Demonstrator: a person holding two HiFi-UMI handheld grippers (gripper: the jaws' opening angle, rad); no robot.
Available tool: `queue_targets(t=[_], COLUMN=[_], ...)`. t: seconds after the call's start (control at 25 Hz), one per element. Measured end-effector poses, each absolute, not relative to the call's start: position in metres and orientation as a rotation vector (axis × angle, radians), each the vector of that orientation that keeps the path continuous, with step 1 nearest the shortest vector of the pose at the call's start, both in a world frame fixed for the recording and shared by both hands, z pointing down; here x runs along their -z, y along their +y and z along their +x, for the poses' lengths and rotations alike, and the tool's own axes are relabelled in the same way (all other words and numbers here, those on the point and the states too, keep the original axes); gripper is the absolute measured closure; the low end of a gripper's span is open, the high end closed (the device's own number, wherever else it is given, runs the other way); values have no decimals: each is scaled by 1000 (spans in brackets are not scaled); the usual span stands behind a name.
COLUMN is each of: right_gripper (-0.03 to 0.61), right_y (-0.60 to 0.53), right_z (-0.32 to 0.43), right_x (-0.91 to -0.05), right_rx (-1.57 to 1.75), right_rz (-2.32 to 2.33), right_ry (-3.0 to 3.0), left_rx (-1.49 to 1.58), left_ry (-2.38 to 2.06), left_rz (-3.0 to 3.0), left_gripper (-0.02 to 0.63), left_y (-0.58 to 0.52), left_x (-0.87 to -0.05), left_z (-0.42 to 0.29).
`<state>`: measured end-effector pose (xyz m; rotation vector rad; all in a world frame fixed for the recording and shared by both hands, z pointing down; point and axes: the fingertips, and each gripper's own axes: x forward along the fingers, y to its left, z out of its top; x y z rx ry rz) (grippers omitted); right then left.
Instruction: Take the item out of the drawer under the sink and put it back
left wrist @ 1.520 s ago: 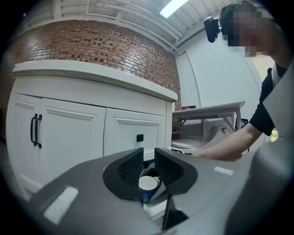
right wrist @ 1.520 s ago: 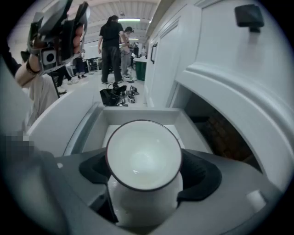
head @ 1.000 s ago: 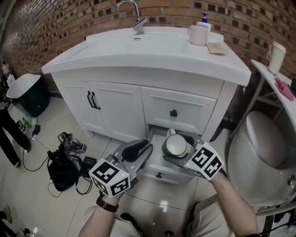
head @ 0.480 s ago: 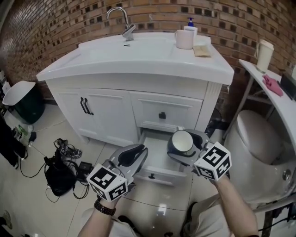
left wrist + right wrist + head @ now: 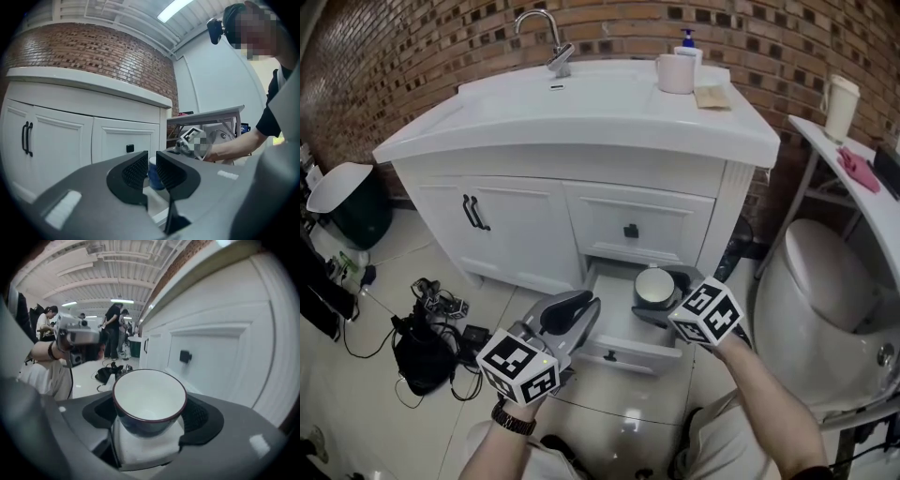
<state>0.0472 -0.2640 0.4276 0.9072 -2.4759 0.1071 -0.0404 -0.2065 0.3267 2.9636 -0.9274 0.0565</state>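
Gripping the cup (image 5: 149, 397) across its dark outer wall, the right gripper (image 5: 661, 298) had its jaws spread wide, one pad on each side of the bowl-shaped body, just right of centre in the head view. The cup hung over the back right of the open drawer (image 5: 617, 351), below the closed drawer front of the white sink cabinet (image 5: 581, 192). In the lower left of that view the left gripper (image 5: 581, 314) hovered beside the drawer. Its jaws were drawn nearly together with only a thin slit between them, and they held nothing. With the cup lifted clear and poised above the drawer, the taking-out looked done and the return seemed the step in hand. The next move probably called for a straight descent that kept the cup level and clear of the drawer front above. The base would then be seated on the drawer floor before the jaws let go. The cup's mouth pointed upward, showing its white inside and reddish rim. Its base-to-rim axis stood close to upright, and no handle showed.
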Motion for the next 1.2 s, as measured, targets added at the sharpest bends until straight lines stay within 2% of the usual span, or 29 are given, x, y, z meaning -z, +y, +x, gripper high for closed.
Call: queue_targets(t=[0.24,0.52,0.6,0.72,0.84,0.88,0.92,1.0,1.04,1.2], right_gripper=[176,173,164,107,111,137,240,512,575,578], right_y=[-300,-315,-318,-315,-304,-299,-292,-275,-265,-221], right_z=[10,-6,-5,-3,9,14,20,29,33,44], right_x=[-527,-564,-559,-526,-462,-437,-414,-375,-359,-315], right_rx=[-234,-196,-178,-165,-130,-98,-44,74,115,246], right_rz=[728,705,731,769,873,926,982,1061,1079,1083], right_ry=[-2268,-2229,-2235,-2310,-2476,-2544,-2605,-2704,-2748,-2823], left_rx=[-9,65,81,92,103,109,113,119,118,113], left_ry=[-979,-1012,-1009,-1000,-974,-966,-962,-953,-945,-905], left_rz=[2934,2897,2898,2905,2921,2926,2931,2942,2949,2968], left_gripper=[541,541,541,541,541,541,544,552,552,552], left_y=[-212,-219,-218,-216,-212,-210,-208,-203,-200,-186], left_x=[-319,-313,-312,-308,-304,-303,-301,-297,-295,-287], left_z=[-51,-73,-77,-76,-69,-67,-65,-60,-56,-34])
